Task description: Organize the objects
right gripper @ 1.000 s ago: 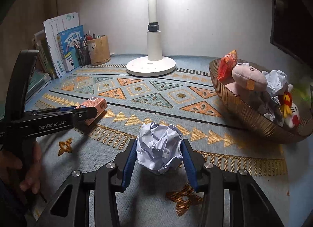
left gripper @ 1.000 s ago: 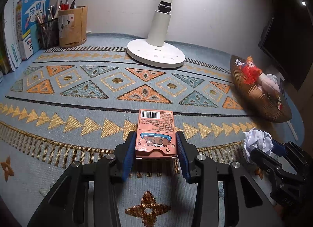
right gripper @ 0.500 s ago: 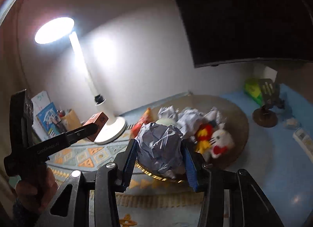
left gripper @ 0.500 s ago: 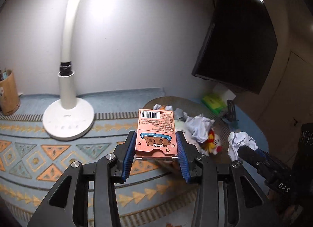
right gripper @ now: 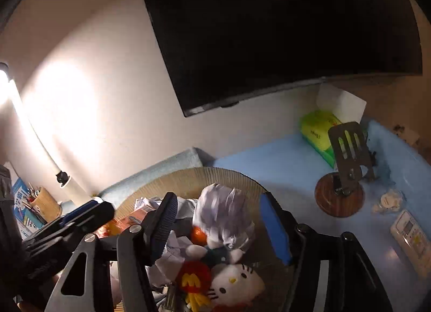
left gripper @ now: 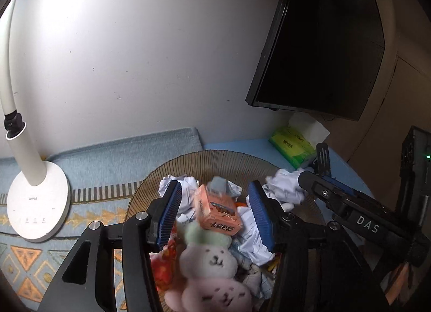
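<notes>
From the left wrist view, the left tongs (left gripper: 214,216) hung over the woven basket (left gripper: 215,154), their jaws opening. The orange box (left gripper: 216,211) sat between the blue pads (left gripper: 169,213), tilted, with a clear gap on either side, so neither pad pressed on it; it was blurred, just above the pile in the basket. Below it lay a pink plush toy (left gripper: 212,271), and crumpled paper was heaped around it. The right tongs (left gripper: 304,177) came in from the right edge, with a crumpled paper ball (left gripper: 285,186) just in front of their tip. A white desk lamp (left gripper: 36,204) stood on the patterned mat (left gripper: 24,258) at the left, a dark screen (left gripper: 323,42) hung on the wall, and a green tissue pack (left gripper: 292,146) lay on the blue tabletop (left gripper: 242,145) behind the basket.

From the right wrist view, the right tongs (right gripper: 218,227) were also over the basket (right gripper: 188,174), jaws opening and standing wide. The paper ball (right gripper: 223,213) was between the pads, blurred, touching neither. A white cat plush (right gripper: 237,285) and a red and yellow toy (right gripper: 192,279) lay beneath. The left tongs (right gripper: 80,217) reached in from the left, the orange box (right gripper: 129,220) beside their tip. A phone stand (right gripper: 344,174), the tissue pack (right gripper: 317,131) and a remote control (right gripper: 412,236) stood on the tabletop (right gripper: 269,164) at the right
</notes>
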{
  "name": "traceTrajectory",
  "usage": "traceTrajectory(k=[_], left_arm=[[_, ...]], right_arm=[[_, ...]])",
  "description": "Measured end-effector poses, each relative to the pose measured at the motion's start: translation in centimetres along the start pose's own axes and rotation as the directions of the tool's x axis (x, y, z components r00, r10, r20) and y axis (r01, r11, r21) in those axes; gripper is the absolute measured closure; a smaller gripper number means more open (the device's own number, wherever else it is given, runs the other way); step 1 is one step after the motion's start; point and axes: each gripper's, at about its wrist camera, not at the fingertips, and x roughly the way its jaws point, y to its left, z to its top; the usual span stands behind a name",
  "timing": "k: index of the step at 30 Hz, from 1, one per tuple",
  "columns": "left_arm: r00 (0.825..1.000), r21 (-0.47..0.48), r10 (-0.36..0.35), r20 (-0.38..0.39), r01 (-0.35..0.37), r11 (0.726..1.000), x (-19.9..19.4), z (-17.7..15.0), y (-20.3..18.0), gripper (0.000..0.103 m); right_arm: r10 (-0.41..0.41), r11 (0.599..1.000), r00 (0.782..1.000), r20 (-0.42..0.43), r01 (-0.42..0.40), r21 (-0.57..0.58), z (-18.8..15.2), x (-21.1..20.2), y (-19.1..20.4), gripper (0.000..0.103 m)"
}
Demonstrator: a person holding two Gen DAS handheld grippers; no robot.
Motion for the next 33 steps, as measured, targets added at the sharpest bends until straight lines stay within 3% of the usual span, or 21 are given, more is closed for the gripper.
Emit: traceTrajectory(k=[3, 7, 10, 14, 16, 18, 20, 23, 25, 30, 33], left_arm=[[1.000, -0.043, 0.012, 0.014, -0.011, 0.999, -3.0, -1.3, 1.7, 0.054], [0.996, -0.100, 0.068, 0.050, -0.063, 0.993, -8.5, -4.9, 4.6, 0.052], [0.987, -0.132, 0.150, 0.062, -0.141, 0.981, -12.5, -8.1, 7.1, 0.026], [0.959, -0.241, 0.279, 0.057, -0.258, 0.936, -17.1, -11.7, 11.0, 0.023], [0.923, -0.257, 0.383, 0.033, -0.363, 0.896, -18.0, -13.2, 12.8, 0.023], [0.885, -0.239, 0.466, 0.007, -0.451, 0.860, -18.0, -14.7, 14.5, 0.023], [0.856, -0.227, 0.514, -0.053, -0.511, 0.829, -17.4, -15.9, 16.3, 0.023], [0.854, -0.268, 0.517, -0.052, -0.511, 0.817, -18.1, -17.7, 18.3, 0.023], [0.858, -0.306, 0.502, -0.110, -0.510, 0.804, -17.5, -18.2, 19.7, 0.022], [0.860, -0.318, 0.484, -0.162, -0.510, 0.799, -17.0, -18.4, 20.0, 0.022], [0.835, -0.255, 0.520, -0.179, -0.550, 0.795, -16.4, -18.1, 19.0, 0.022]], right_arm=[[0.068, 0.997, 0.998, -0.016, -0.068, 0.024, -1.6, -1.1, -0.7, 0.039], [0.117, 0.990, 0.993, 0.014, -0.117, 0.081, -4.8, -4.1, -0.5, 0.030], [0.190, 0.978, 0.982, -0.015, -0.188, 0.085, -7.6, -5.4, 1.4, 0.030], [0.261, 0.965, 0.962, -0.080, -0.260, 0.021, -11.0, -5.9, 6.6, 0.029], [0.255, 0.966, 0.960, -0.118, -0.259, -0.018, -12.7, -5.4, 9.3, 0.025], [0.195, 0.974, 0.977, -0.084, -0.203, -0.101, -14.0, -5.6, 11.8, 0.017], [0.151, 0.970, 0.986, -0.075, -0.162, -0.182, -15.3, -5.7, 14.1, 0.015], [0.180, 0.946, 0.978, -0.106, -0.201, -0.255, -16.9, -5.8, 16.7, 0.015], [0.185, 0.925, 0.974, -0.131, -0.218, -0.312, -17.9, -5.3, 18.3, 0.015], [0.096, 0.925, 0.972, -0.216, -0.167, -0.340, -20.0, -1.4, 19.3, 0.015], [0.059, 0.930, 0.974, -0.217, -0.133, -0.342, -19.9, -0.8, 19.2, 0.015]])
